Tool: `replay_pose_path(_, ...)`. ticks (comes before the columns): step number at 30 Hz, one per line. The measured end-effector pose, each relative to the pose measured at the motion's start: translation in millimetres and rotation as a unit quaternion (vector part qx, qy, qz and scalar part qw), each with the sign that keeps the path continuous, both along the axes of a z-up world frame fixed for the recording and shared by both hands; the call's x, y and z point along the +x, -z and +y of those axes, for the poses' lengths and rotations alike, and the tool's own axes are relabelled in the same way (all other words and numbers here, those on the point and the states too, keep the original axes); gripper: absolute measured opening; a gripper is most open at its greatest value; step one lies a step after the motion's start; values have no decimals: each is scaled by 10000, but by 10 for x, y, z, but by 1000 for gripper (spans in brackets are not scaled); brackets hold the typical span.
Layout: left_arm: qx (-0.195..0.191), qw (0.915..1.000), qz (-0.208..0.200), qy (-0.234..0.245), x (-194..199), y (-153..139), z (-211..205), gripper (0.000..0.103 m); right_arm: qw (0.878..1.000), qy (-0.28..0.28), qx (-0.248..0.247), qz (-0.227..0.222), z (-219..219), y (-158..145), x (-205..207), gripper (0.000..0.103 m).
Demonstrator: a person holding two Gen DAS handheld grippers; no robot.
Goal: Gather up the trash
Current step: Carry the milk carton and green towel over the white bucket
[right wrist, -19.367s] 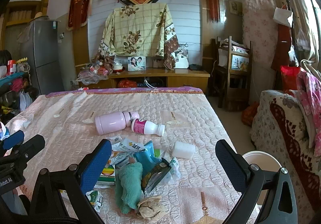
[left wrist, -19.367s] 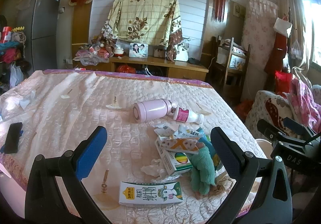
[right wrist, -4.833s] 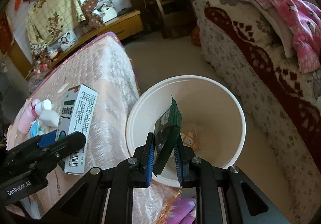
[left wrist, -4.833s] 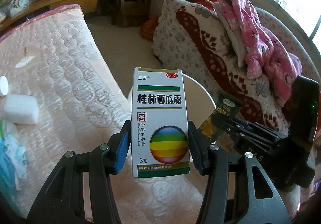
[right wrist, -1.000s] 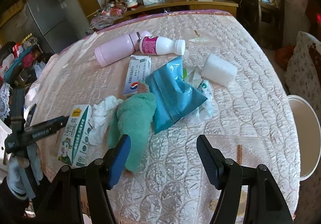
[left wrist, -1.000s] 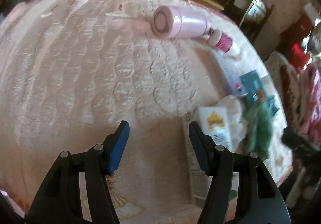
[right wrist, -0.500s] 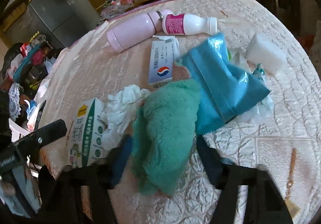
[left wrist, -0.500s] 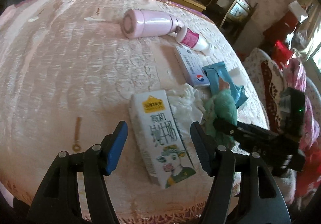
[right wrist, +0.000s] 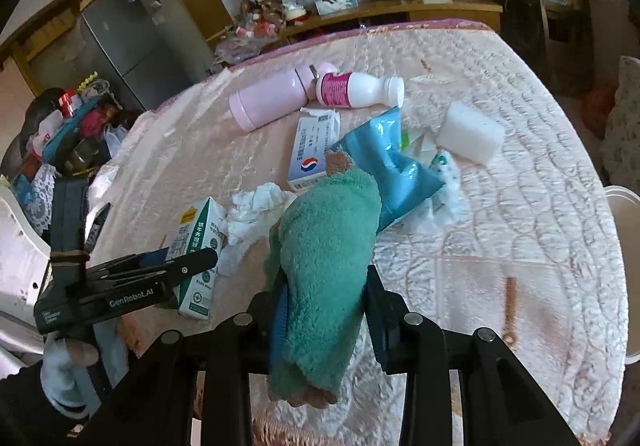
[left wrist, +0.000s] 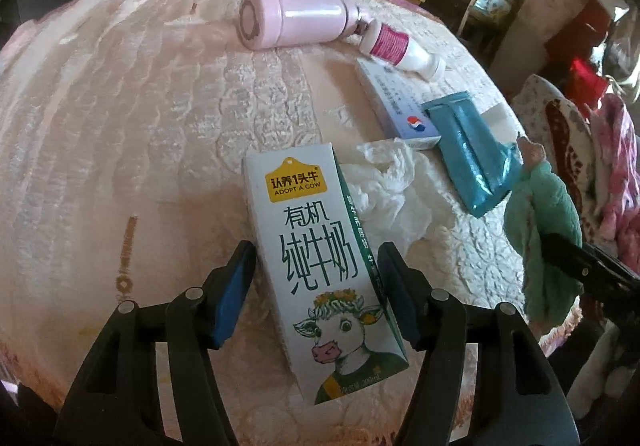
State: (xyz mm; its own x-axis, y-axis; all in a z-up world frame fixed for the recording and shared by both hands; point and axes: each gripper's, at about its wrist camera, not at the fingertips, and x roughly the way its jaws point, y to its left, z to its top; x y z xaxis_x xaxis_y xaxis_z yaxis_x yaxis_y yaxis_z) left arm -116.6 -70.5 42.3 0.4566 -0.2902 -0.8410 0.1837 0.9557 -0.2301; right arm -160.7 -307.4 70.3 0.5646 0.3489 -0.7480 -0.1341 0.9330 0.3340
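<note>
A white and green milk carton [left wrist: 320, 262] lies on the pink quilted bed between the fingers of my left gripper [left wrist: 316, 282]; the jaws stand close on either side of it with a small gap on the left. It also shows in the right wrist view [right wrist: 196, 250]. My right gripper [right wrist: 326, 302] is shut on a green fluffy sock [right wrist: 324, 258], which also shows in the left wrist view [left wrist: 540, 230]. A crumpled white tissue [left wrist: 384, 182] lies beside the carton.
On the bed lie a blue packet [right wrist: 396, 170], a white medicine box [right wrist: 314, 148], a pink flask [left wrist: 296, 22], a white bottle with pink label [right wrist: 356, 88] and a white foam block [right wrist: 470, 132]. The white bin's rim [right wrist: 624, 206] shows at the right edge.
My left gripper has moved down around the milk carton. My right gripper has closed on the green sock.
</note>
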Motion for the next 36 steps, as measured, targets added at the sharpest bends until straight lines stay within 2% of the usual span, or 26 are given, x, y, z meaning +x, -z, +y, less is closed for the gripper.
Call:
replay_pose_path(8,-51,9991,-389,143,-120,-372,3,61,9998,83,103,-158,-97,-138,-70,33)
replay_pose_path(17,-117,9965,-660,506,-167,-626,-364,61,9991,169,-55,-396,-216,-342,-192,33)
replay_pose_path(22,-98,9941,-805,727,-183,-712,-650,61,9985,330,-99,-432,-382,-384,-250,33)
replay_pose_path(36,-38,9874,-857,1330,-180,-727,-1442,61,9946,933,-164,-430,-987,-397,-428,33)
